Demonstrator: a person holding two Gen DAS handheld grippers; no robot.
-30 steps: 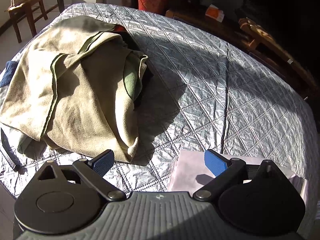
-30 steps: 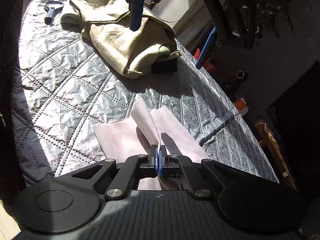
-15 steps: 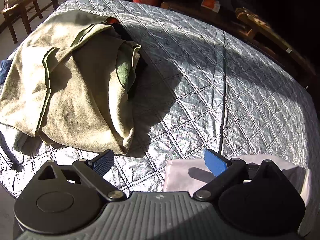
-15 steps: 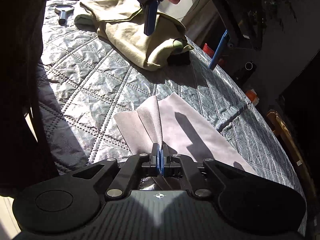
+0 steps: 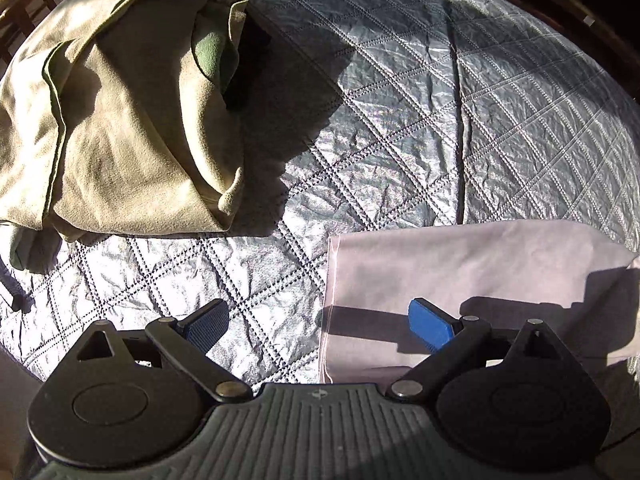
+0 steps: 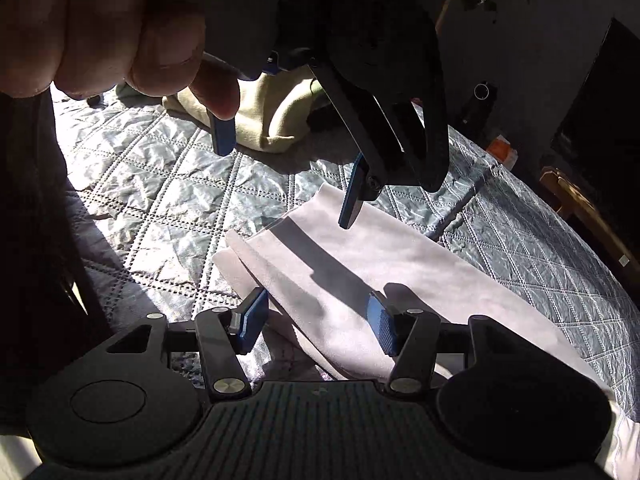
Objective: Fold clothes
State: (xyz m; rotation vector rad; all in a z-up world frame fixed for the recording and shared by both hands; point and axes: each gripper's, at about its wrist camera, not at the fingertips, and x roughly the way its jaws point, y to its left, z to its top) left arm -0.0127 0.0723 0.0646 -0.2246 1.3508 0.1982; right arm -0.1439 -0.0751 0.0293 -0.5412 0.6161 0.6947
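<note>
The right gripper point(image 6: 316, 326) stands with its blue pads wide apart and nothing between them. Under it lies the pale pink cloth point(image 6: 360, 280), folded over itself, running from the gripper's base out toward 1 o'clock in the right wrist view; the right pad hangs over the cloth, the left pad just off its near edge at 9 o'clock. A doubled fold edge shows at 11 o'clock from the pads.

The left gripper point(image 5: 320, 326) is likewise spread wide and empty. In its own view the pink cloth point(image 5: 460, 280) lies flat from the centre out to 3 o'clock; its left edge runs between the two pads, so the right pad is above fabric and the left pad above the silver quilted cover point(image 5: 400, 120). Seen from the right wrist, the left gripper point(image 6: 286, 176) hangs above the cloth's far end at 12 o'clock, held by a hand point(image 6: 120, 28) close to the lens.

Farther out, at 10 to 11 o'clock in the left wrist view, a crumpled beige-green garment point(image 5: 128, 120) lies heaped on the cover, well apart from the pink cloth, with something dark tucked beneath its far edge.
</note>
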